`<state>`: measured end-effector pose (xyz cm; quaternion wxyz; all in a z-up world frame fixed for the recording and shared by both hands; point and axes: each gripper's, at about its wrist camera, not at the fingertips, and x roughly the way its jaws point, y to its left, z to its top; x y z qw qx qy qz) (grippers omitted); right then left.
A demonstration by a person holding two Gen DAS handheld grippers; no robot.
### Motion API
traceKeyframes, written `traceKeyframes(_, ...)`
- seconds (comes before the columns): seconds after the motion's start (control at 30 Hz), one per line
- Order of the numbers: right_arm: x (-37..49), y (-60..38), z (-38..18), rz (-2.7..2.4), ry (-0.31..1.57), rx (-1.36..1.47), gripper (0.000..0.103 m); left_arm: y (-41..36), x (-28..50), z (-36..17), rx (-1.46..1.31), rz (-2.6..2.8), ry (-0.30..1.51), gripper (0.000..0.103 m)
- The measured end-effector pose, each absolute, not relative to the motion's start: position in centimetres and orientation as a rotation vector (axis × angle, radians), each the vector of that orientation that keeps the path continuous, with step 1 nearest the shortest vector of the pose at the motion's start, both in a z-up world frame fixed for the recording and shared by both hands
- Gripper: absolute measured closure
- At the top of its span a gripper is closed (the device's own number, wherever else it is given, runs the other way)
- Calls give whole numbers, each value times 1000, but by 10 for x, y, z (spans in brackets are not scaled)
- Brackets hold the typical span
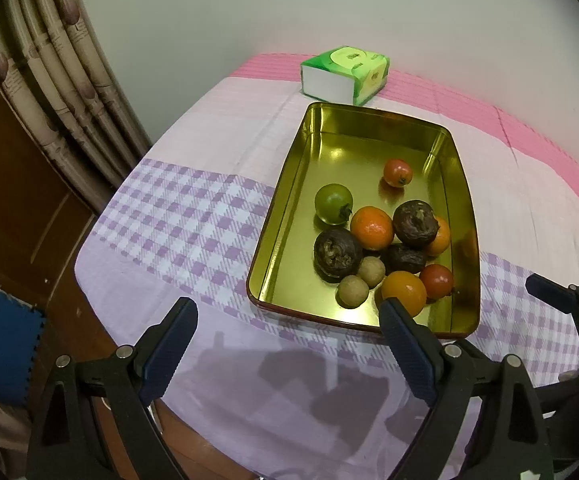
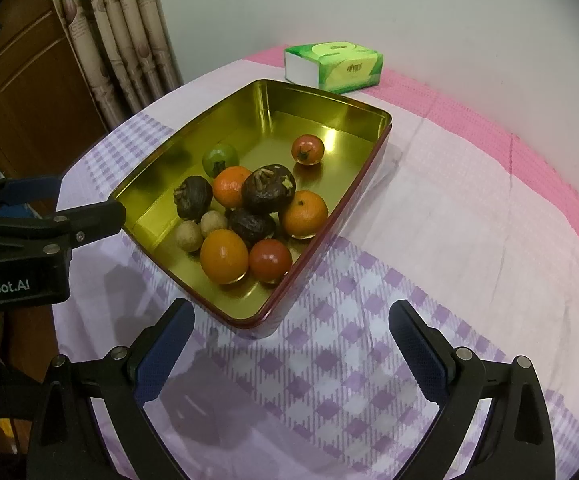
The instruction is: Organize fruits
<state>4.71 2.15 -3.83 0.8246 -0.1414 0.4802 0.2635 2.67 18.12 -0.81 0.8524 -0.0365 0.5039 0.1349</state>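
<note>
The left gripper hangs with its jaws spread wide and nothing between them, its right finger overlapping the near edge of the gold tin tray in the view. The right gripper is likewise spread and empty, poised over the checked tablecloth just off the tray's near corner. All the fruit lies inside the tray, bunched toward its near end: 3 dark, wrinkled fruits, possibly passion fruit though the view is too coarse to be sure, 2 oranges, 1 smooth orange-yellow fruit, 1 red tomato touching it, and 2 small tan longans beside the tray's left wall. A green tomato sits just behind the bunch, and another red tomato lies apart, toward the tray's far end. Beyond the tray's far edge stands a green tissue pack.
</note>
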Motion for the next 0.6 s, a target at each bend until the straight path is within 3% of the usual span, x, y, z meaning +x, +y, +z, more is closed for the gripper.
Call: traceKeyframes(0.6,47,22,-44,562,1038,-298,5,181,28,-10,-83,260,1068,12)
